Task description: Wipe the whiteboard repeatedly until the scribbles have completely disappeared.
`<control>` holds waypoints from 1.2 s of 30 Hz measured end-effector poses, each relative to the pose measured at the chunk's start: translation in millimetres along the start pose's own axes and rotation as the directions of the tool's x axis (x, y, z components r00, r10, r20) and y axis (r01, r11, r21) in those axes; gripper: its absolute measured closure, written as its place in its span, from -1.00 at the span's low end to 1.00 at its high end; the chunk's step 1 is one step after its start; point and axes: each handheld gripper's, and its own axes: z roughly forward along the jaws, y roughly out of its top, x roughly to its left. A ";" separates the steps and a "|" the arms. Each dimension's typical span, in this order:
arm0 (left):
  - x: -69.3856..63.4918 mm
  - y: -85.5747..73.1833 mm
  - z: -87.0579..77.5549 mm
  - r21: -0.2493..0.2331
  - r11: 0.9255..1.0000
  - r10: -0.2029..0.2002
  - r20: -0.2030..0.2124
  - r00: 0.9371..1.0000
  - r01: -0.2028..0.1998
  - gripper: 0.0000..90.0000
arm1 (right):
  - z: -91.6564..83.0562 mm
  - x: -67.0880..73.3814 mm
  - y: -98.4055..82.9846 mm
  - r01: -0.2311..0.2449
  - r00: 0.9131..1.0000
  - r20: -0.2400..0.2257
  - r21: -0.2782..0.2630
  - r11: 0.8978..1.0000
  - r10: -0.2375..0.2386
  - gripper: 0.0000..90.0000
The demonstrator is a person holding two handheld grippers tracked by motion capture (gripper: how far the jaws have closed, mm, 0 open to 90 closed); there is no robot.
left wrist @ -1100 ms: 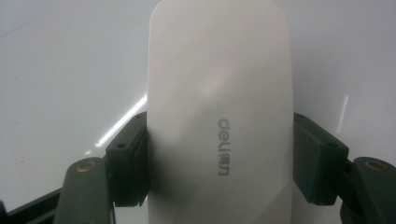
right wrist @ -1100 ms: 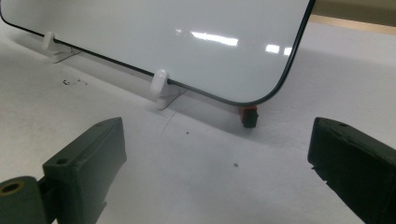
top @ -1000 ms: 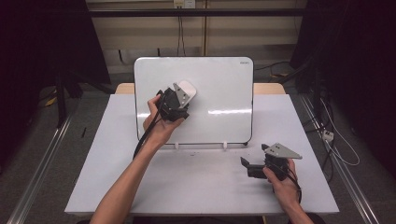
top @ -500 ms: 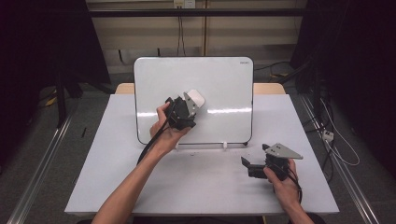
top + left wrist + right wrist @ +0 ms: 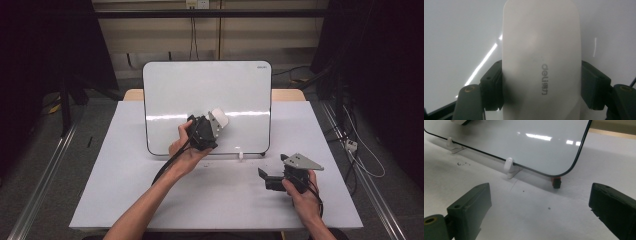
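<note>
The left claw [image 5: 212, 127] has its jaws clamped on the flanks of a white eraser [image 5: 541, 62], pressing it against the lower middle of the upright whiteboard [image 5: 200, 90]. That eraser looks light, with a smooth rigid shell, so it is likely slippery; a grip across its narrow sides seems wise. The left forearm reaches forward, wrist cocked up at the board. Over on the worktop [image 5: 125, 190], the right claw [image 5: 541, 210] rests low, jaws spread wide and empty, facing the board's bottom corner.
</note>
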 end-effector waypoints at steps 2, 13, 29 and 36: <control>1.7 -0.3 -0.8 0.001 1.000 0.000 0.012 1.000 0.000 -0.32 | -0.3 0.3 0.4 0.003 1.000 0.000 -0.003 1.000 -0.003 -0.90; 23.4 -0.1 -4.2 -0.001 0.999 -0.043 0.024 0.999 0.043 -0.31 | -1.6 0.9 0.3 0.004 1.000 0.003 -0.006 1.000 -0.004 -0.90; 36.0 -8.1 -9.4 -0.031 0.990 -0.136 0.072 0.988 0.139 -0.31 | -2.8 1.5 0.7 -0.002 1.000 0.009 -0.007 1.000 0.002 -0.90; 43.7 -14.6 -14.6 -0.037 0.986 -0.162 0.078 0.984 0.165 -0.31 | 0.2 2.6 1.2 -0.002 1.000 0.005 -0.002 1.000 0.002 -0.90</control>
